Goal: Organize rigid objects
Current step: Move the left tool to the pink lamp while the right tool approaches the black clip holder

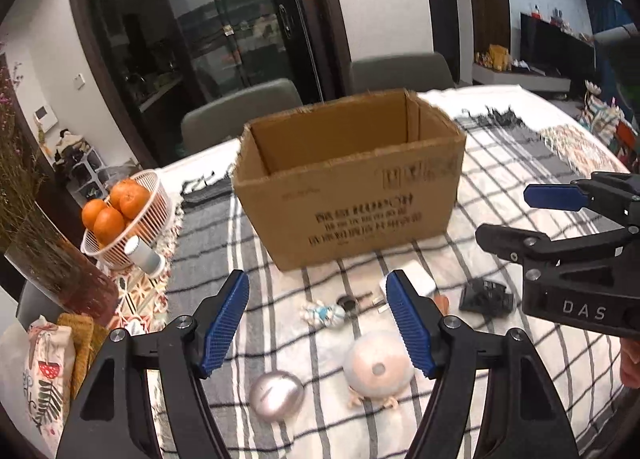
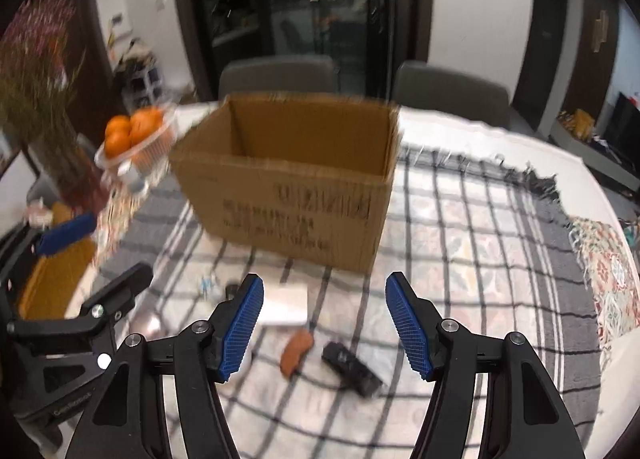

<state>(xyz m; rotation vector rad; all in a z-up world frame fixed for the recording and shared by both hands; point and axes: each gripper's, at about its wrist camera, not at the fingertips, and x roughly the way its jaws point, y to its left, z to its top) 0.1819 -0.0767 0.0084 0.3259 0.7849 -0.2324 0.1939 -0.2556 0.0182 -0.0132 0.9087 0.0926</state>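
An open-topped cardboard box (image 1: 348, 179) (image 2: 288, 179) stands on the checked tablecloth. In front of it lie small items: a white and blue figurine (image 1: 322, 313), a white flat box (image 2: 284, 305), an orange-brown piece (image 2: 296, 347), a black object (image 2: 352, 369) (image 1: 486, 297), a pink round thing (image 1: 378, 367) and a silver oval (image 1: 276, 397). My left gripper (image 1: 318, 311) hovers open above the figurine, holding nothing. My right gripper (image 2: 324, 315) is open above the white box and orange-brown piece, also holding nothing. Each gripper shows at the edge of the other's view.
A white basket of oranges (image 1: 128, 215), a pale cylinder (image 1: 144, 255) and a glass vase of dried flowers (image 1: 60, 267) stand at the left. Two grey chairs (image 2: 448, 95) sit behind the table. Patterned cloth (image 2: 612, 271) lies at the right edge.
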